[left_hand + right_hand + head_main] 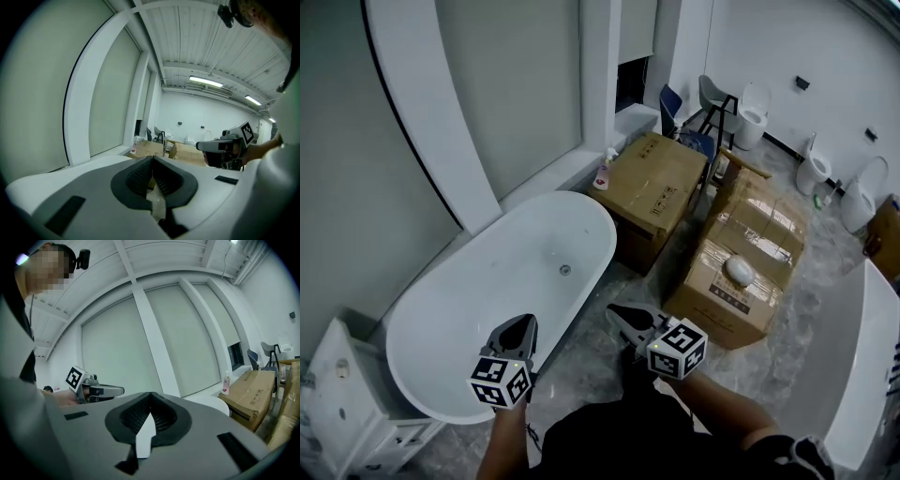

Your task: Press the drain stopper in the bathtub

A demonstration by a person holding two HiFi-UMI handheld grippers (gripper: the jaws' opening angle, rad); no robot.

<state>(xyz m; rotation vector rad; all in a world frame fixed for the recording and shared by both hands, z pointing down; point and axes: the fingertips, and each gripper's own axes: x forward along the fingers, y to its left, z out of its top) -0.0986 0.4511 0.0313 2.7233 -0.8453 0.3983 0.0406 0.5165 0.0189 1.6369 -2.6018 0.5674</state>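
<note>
Sitting small, round, grey on white bathtub (464, 323) floor: drain stopper (565, 270); left gripper (526, 322), right gripper (614, 311) both closed, empty.

The drain stopper (565, 270) is too small to tell up or down

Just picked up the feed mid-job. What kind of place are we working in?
Probably a bathroom-fixture showroom or storeroom rather than a home bathroom. A bathtub stands out on the open floor, several toilets sit along the far wall, and large cardboard boxes are set right beside the tub.
</note>
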